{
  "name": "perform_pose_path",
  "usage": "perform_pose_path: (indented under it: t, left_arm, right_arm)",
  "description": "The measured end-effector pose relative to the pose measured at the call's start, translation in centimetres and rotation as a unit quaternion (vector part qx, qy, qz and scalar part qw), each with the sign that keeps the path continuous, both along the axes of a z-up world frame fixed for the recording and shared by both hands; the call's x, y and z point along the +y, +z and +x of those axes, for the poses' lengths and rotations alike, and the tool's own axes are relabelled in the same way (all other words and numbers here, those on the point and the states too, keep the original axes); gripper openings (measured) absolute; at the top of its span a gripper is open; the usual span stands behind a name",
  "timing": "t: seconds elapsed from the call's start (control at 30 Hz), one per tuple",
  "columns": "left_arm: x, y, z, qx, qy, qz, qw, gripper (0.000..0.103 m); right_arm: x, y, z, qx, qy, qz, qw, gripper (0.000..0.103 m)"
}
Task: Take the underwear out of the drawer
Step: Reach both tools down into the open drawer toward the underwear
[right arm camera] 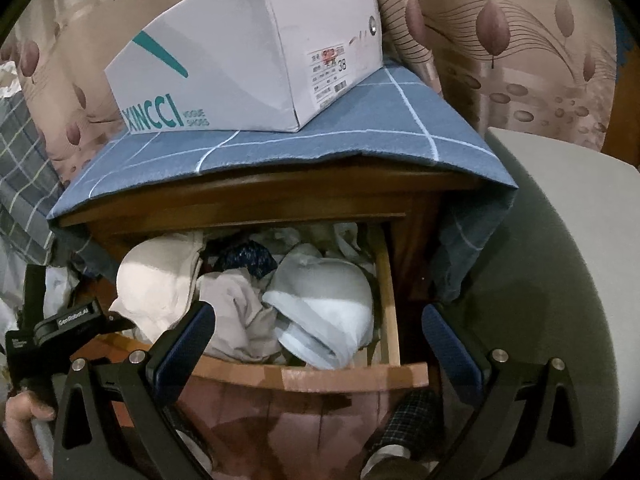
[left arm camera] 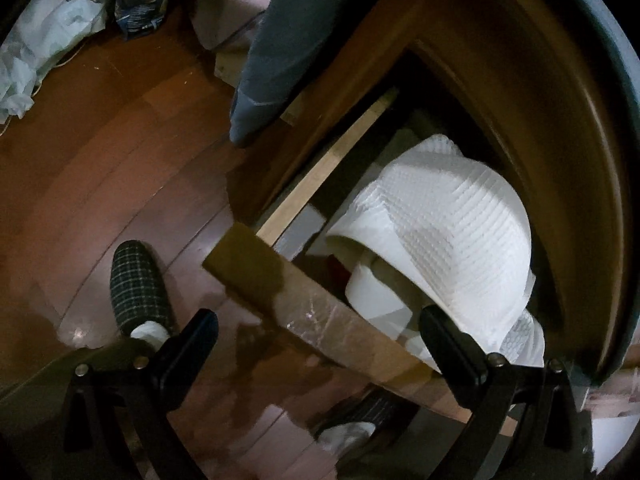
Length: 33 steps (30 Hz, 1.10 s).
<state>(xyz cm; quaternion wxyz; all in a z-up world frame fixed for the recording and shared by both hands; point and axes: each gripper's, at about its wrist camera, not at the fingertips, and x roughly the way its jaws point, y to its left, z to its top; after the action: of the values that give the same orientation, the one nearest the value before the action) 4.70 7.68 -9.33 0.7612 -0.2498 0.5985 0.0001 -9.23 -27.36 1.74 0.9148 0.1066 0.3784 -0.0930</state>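
Observation:
The wooden drawer (right arm camera: pixel 352 376) is pulled open and stuffed with underwear. A pale beige bra cup (right arm camera: pixel 156 280) lies at its left, a white-grey bra cup (right arm camera: pixel 332 300) at its right, and beige cloth (right arm camera: pixel 240 312) and a dark blue piece (right arm camera: pixel 248 260) between them. My right gripper (right arm camera: pixel 320 336) hangs open in front of the drawer's front board, holding nothing. In the left wrist view, my left gripper (left arm camera: pixel 320 340) is open astride the drawer's front corner (left arm camera: pixel 256 264). Its right finger (left arm camera: pixel 448 340) sits at the lower edge of a white textured cup (left arm camera: pixel 440 232).
A blue checked cloth (right arm camera: pixel 360 128) covers the nightstand, with a white shoe box (right arm camera: pixel 240 52) on top. A grey padded surface (right arm camera: pixel 560 240) stands to the right. Feet in checked slippers (left arm camera: pixel 138 284) stand on the wooden floor (left arm camera: pixel 100 160). A hand (right arm camera: pixel 24 412) holds the left gripper.

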Motion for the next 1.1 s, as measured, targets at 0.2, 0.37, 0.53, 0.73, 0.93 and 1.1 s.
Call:
perform_pose_path:
  t: [0.2, 0.37, 0.53, 0.73, 0.93, 1.1]
  left_arm:
    - [0.1, 0.8, -1.7, 0.003, -0.021, 0.025, 0.9995, 0.103]
    - [0.0, 0.5, -2.1, 0.002, -0.035, 0.037, 0.9987, 0.103]
    - [0.4, 0.6, -3.1, 0.005, -0.041, 0.047, 0.9980, 0.103]
    - [0.2, 1.1, -3.5, -0.004, -0.060, 0.084, 0.9947, 0.103]
    - [0.1, 1.4, -3.7, -0.009, -0.071, 0.099, 0.9925, 0.103]
    - [-0.6, 2.3, -3.8, -0.027, -0.089, 0.136, 0.9864, 0.103]
  right_arm:
    - [0.6, -0.5, 0.3, 0.015, 0.017, 0.013, 1.000, 0.103]
    - [0.7, -1.1, 0.6, 0.032, 0.027, 0.023, 0.999, 0.103]
    - [0.2, -1.4, 0.9, 0.042, 0.020, 0.038, 0.998, 0.103]
    - [1.0, -1.2, 1.3, 0.050, 0.032, 0.031, 0.998, 0.103]
    - [1.4, -1.0, 1.8, 0.051, 0.052, 0.061, 0.995, 0.103]
    - [0.9, -1.2, 1.8, 0.050, 0.041, 0.080, 0.995, 0.103]
